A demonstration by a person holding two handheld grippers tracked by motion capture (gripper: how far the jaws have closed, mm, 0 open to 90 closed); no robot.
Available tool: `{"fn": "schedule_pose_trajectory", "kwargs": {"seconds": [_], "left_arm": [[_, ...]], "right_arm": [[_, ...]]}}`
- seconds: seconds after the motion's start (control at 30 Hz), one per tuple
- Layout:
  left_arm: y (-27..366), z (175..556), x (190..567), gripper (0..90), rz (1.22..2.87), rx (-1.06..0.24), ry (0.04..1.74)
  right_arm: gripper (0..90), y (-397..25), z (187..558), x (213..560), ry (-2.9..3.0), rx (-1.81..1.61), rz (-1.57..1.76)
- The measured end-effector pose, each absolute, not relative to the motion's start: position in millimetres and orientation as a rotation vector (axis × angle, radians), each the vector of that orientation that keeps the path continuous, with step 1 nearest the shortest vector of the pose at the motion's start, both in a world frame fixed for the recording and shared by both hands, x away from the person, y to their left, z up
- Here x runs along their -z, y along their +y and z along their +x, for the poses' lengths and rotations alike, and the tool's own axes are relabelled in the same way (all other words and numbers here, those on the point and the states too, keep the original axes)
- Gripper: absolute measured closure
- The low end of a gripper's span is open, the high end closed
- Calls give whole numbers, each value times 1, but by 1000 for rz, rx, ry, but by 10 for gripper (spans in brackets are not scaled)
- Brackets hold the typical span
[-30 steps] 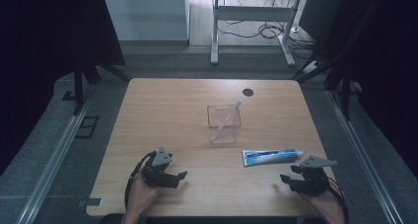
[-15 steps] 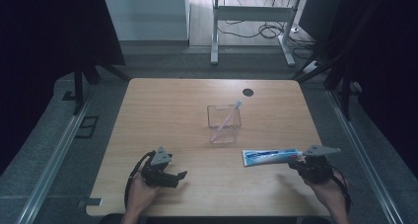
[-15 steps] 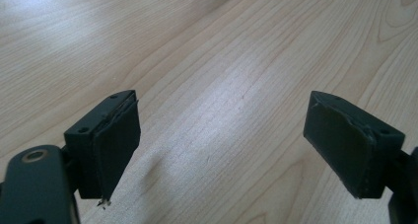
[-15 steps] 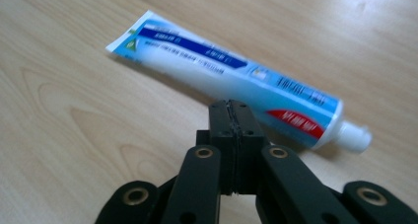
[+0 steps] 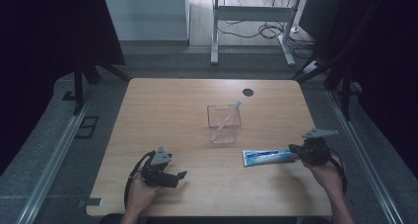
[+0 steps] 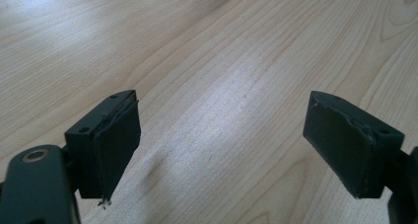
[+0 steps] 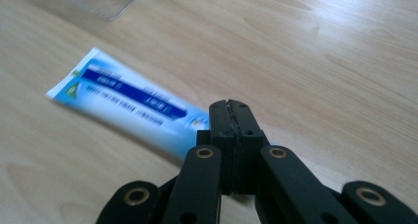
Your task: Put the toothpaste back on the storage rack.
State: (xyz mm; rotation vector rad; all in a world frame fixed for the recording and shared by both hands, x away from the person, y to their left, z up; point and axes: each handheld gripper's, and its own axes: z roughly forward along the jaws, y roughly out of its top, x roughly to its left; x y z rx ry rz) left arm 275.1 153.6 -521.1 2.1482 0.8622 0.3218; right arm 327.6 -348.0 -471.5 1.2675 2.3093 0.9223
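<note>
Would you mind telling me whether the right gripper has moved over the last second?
Yes. The right gripper moved away from the table's near edge, up to the toothpaste tube.

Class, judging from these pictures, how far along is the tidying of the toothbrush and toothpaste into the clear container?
Done: the toothbrush already stands tilted in the clear container. In hand: the right gripper, jaws shut, sits at the cap end of the toothpaste tube, which lies flat on the table. Left: probably gripping and lifting the tube. The left gripper waits open.
</note>
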Motion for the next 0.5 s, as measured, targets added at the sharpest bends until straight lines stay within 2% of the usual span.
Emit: {"fn": "schedule_pose_trajectory", "kwargs": {"seconds": [0.5], "left_arm": [[153,275,522,145,2158,-325,858]], "right_arm": [[900,-352,362,492,2355,-853,1299]]}}
